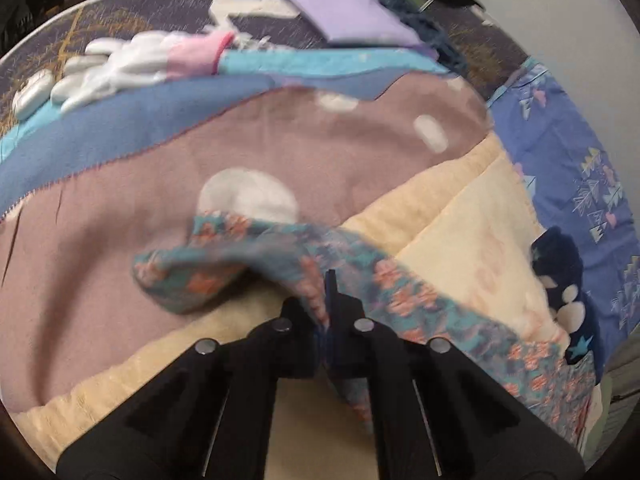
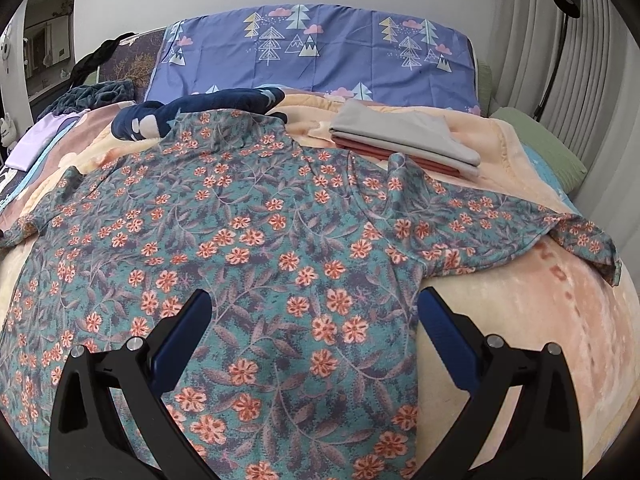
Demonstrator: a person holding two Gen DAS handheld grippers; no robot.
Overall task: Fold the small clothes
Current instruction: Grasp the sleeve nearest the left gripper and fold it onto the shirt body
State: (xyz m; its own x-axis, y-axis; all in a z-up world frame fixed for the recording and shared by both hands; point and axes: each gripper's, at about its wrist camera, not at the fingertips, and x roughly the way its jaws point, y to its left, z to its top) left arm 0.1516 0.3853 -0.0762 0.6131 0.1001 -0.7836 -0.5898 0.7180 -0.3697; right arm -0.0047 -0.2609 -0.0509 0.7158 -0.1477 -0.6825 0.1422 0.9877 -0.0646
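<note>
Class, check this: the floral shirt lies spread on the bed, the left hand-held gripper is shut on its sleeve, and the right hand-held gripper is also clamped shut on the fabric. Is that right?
Not quite. The right hand-held gripper is open above the floral shirt, as the right wrist view shows. The left hand-held gripper is indeed shut on the sleeve.

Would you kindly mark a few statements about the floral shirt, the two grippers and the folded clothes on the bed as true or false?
1. The left gripper is shut on the floral shirt. True.
2. The right gripper grips a sleeve. False: its jaws stand open over the shirt's body.
3. A folded grey garment lies on the blanket beyond the shirt. True.
4. The pillow is plain white. False: it is blue with printed trees.
5. The shirt is already folded into a small square. False: it lies spread out, sleeves extended.
</note>
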